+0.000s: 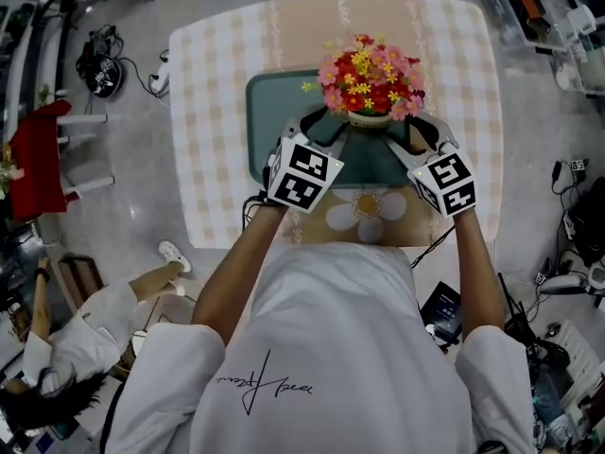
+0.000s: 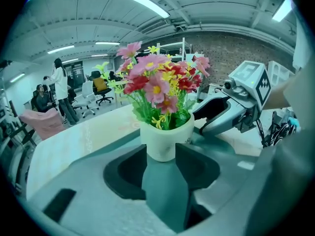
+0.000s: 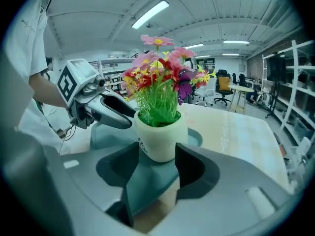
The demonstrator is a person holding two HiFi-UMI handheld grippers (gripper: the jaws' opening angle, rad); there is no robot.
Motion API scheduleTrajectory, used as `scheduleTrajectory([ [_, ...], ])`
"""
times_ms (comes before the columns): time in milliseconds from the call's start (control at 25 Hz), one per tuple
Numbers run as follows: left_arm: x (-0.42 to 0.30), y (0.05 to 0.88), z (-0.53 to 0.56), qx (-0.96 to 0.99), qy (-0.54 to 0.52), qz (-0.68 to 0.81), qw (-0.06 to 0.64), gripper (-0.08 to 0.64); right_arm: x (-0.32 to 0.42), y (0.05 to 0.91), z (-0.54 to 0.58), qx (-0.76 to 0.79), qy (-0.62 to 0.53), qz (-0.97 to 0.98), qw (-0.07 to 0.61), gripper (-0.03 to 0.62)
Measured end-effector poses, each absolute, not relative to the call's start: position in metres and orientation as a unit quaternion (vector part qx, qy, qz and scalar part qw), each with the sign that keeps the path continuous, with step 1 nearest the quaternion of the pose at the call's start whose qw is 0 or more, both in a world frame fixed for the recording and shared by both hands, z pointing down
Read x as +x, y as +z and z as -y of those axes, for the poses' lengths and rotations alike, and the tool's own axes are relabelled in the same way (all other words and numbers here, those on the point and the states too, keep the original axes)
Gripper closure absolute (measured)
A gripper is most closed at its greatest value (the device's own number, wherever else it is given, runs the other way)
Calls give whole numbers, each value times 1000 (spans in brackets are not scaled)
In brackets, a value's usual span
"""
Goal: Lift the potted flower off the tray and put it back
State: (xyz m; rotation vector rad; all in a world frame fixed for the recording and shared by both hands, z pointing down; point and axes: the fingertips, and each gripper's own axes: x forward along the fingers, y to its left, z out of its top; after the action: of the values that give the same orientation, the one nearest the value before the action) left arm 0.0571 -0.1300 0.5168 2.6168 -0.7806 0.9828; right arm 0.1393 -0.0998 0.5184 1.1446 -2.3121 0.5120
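Note:
A white pot of red, pink and yellow flowers stands over the teal tray on the table. My left gripper reaches it from the left, my right gripper from the right. In the left gripper view the pot sits between the jaws of the left gripper, both pads against its lower sides. In the right gripper view the right gripper clasps the pot the same way. Whether the pot's base rests on the tray is hidden.
The tray lies on a checked tablecloth, with a flower-shaped mat near the front edge. A person sits on the floor at lower left. Cables and gear lie around the table.

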Motion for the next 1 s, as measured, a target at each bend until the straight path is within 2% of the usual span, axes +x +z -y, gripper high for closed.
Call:
scheduleTrajectory([
  [240, 56, 503, 138, 897, 326, 275, 112, 391, 142, 509, 109, 440, 187, 841, 254, 394],
  [360, 55, 498, 137, 897, 325, 281, 100, 413, 146, 502, 112, 458, 202, 830, 246, 450],
  [560, 51, 486, 116, 902, 308, 286, 98, 423, 143, 485, 96, 474, 229, 824, 208, 490],
  [720, 46, 475, 91, 906, 292, 293, 91, 434, 141, 474, 73, 483, 234, 822, 191, 549],
  [1000, 40, 455, 108, 910, 264, 306, 96, 445, 135, 443, 85, 499, 175, 823, 210, 562],
])
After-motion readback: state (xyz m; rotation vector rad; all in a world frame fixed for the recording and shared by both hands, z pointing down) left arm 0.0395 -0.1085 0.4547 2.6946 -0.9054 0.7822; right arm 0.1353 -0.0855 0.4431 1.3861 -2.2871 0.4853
